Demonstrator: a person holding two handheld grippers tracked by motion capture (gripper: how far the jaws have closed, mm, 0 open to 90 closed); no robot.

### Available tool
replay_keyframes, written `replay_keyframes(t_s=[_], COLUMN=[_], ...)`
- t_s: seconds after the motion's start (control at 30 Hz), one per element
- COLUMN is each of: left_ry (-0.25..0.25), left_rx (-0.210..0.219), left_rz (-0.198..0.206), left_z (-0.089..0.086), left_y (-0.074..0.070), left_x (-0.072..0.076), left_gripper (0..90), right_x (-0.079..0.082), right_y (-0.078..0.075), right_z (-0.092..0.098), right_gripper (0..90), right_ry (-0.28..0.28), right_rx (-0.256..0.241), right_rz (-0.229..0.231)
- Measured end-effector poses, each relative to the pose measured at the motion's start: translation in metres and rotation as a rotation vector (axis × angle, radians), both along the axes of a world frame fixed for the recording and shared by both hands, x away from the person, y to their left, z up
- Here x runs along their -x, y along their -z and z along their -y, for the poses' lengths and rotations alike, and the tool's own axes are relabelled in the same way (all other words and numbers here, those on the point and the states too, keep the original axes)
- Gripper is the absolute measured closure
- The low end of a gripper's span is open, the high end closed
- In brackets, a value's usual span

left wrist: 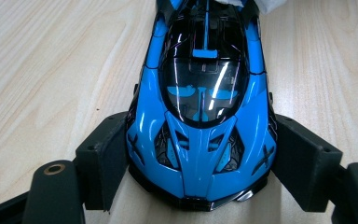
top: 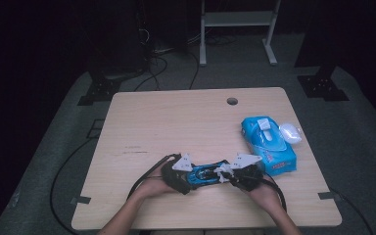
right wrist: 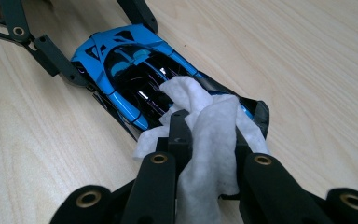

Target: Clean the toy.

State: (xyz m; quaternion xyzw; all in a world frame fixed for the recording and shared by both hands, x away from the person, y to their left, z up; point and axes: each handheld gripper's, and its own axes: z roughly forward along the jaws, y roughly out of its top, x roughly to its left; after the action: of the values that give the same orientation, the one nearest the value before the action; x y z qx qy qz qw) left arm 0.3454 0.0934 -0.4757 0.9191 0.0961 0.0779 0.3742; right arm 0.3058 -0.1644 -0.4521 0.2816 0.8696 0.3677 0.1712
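A: Why is the left gripper (left wrist: 200, 154) on the nose of the car (left wrist: 203, 107)?

B: To steady it, I'd judge. Its jaws are closed in on the front flanks, one pad against each side, so the car cannot slide on the table (top: 176, 122) while it is rubbed. In the high view the car (top: 206, 174) lies near the edge at 6 o'clock, between the two grippers.

A: And the right gripper (right wrist: 209, 140)?

B: Nearly shut, pinching a bunched white wipe (right wrist: 205, 135) that lies over the car's tail. Holding it wadded gives a firm pad for cleaning.

A: The blue pack (top: 268, 144) at 3 o'clock?

B: Probably the wipe's source, kept within reach; a white lid (top: 290, 132) sits at its far corner. There is red print on its near end, too small to read. No lettering is legible on the car.
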Motion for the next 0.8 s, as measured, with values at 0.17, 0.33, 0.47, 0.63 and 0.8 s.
replay_keyframes(t_s=[0.17, 0.33, 0.47, 0.63, 0.8], left_ry=[-0.016, -0.001, 0.012, 0.013, 0.016], left_rx=[0.008, 0.015, 0.008, 0.01, 0.009], left_rz=[-0.031, -0.028, -0.021, -0.025, -0.023], left_z=[-0.007, -0.004, -0.002, -0.002, -0.003], left_y=[0.001, 0.001, 0.0, 0.0, 0.0], left_x=[-0.001, -0.001, -0.001, -0.002, -0.002], left_gripper=[19.7, 23.3, 24.7, 24.8, 24.9], right_x=[0.001, 0.001, 0.003, 0.002, 0.002], right_y=[0.0, 0.0, -0.001, -0.002, -0.001], right_z=[0.009, 0.01, 0.004, -0.013, -0.017], right_gripper=[78.9, 78.9, 79.3, 79.3, 79.2], right_ry=[0.021, 0.026, 0.023, -0.023, -0.031], right_rx=[0.004, -0.003, 0.013, -0.01, -0.029], right_rz=[-0.004, -0.012, 0.003, 0.009, 0.011])
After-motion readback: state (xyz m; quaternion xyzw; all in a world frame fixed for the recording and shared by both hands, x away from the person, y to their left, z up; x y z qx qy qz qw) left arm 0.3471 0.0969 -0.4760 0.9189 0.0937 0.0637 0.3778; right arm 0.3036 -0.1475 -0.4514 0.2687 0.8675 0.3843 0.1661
